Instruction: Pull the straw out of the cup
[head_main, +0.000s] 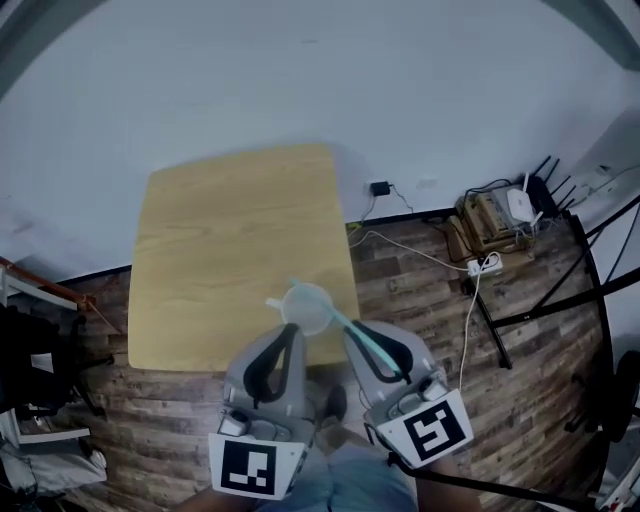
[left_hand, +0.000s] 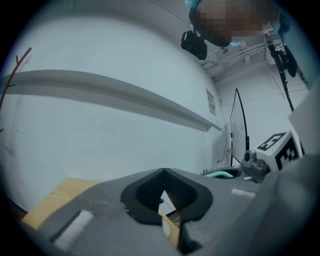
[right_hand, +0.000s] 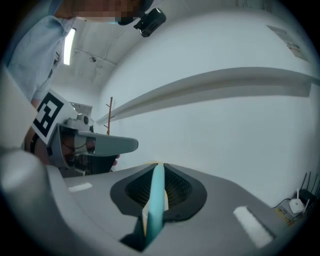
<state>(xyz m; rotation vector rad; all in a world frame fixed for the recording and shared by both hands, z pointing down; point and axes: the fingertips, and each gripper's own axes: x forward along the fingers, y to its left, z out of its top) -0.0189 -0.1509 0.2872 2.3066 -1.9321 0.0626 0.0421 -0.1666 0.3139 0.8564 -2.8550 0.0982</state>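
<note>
On the wooden table (head_main: 220, 240), near its front right corner, stands a translucent cup (head_main: 306, 306). A teal straw (head_main: 345, 322) slants from above the cup's rim back into my right gripper (head_main: 352, 330), which is shut on it. In the right gripper view the straw (right_hand: 157, 200) runs lengthwise between the closed jaws of that gripper (right_hand: 159, 166). My left gripper (head_main: 290, 328) sits at the cup's near side, jaws shut, and the left gripper view shows nothing between the jaws of this gripper (left_hand: 162, 172). Whether the straw's tip is still inside the cup I cannot tell.
To the right of the table, on the wooden floor, lie a power strip (head_main: 487, 265), white cables and a router (head_main: 520, 205) on a box. Black stand legs (head_main: 560, 300) cross the floor at right. A white wall rises behind the table.
</note>
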